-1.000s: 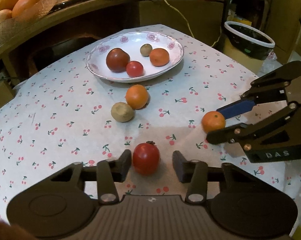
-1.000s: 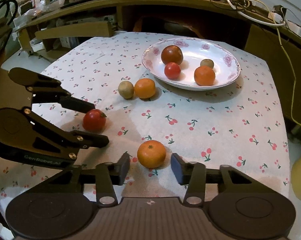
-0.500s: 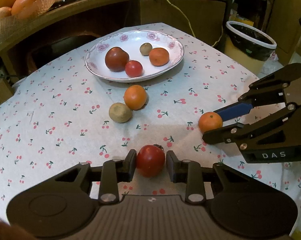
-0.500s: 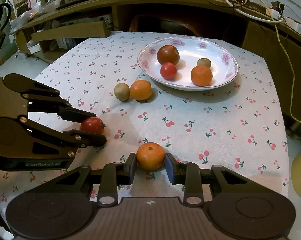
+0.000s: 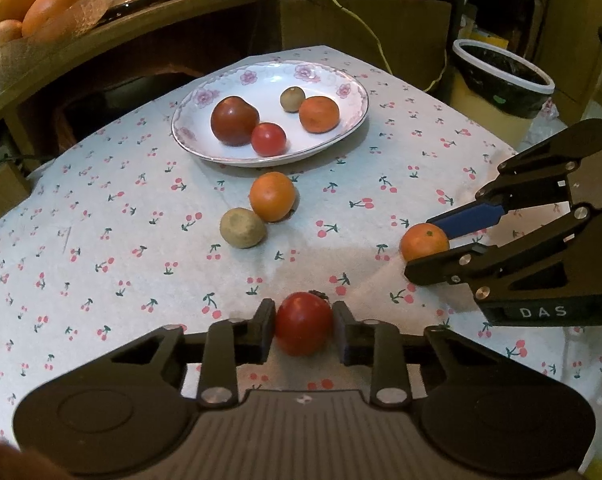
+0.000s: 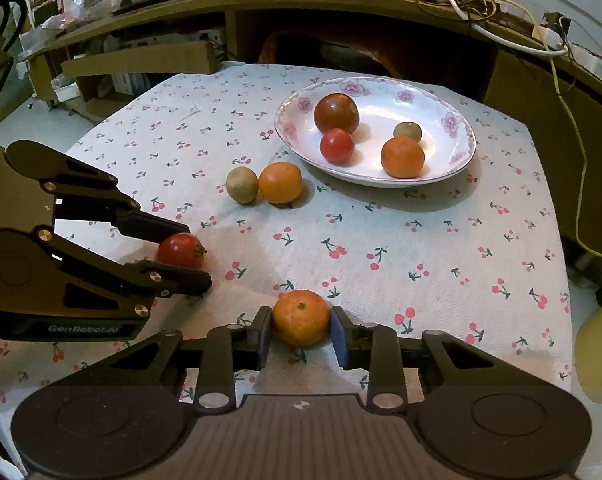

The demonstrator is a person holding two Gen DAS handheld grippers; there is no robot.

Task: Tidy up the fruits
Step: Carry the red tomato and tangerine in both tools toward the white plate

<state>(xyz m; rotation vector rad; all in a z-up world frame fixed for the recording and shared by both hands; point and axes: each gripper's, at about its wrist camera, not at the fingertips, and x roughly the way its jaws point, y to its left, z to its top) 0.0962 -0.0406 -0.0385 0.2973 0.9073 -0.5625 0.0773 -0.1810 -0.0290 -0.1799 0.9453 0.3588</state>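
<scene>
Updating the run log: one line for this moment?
left gripper: shut on tomato | right gripper: shut on tangerine | plate: four fruits

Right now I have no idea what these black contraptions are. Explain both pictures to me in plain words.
They are two hand-held grippers: a person holds one in each hand, and a wide-angle camera on each looks forward along its two fingers. One picture comes from each gripper.

In the left camera's picture, the left gripper is shut on a red tomato; the other gripper shows at the right edge. In the right camera's picture, the right gripper is shut on a tangerine.

Everything sits on a cherry-print tablecloth. A flowered plate holds four fruits. In front of it, a loose orange fruit and a brownish round fruit lie side by side.
</scene>
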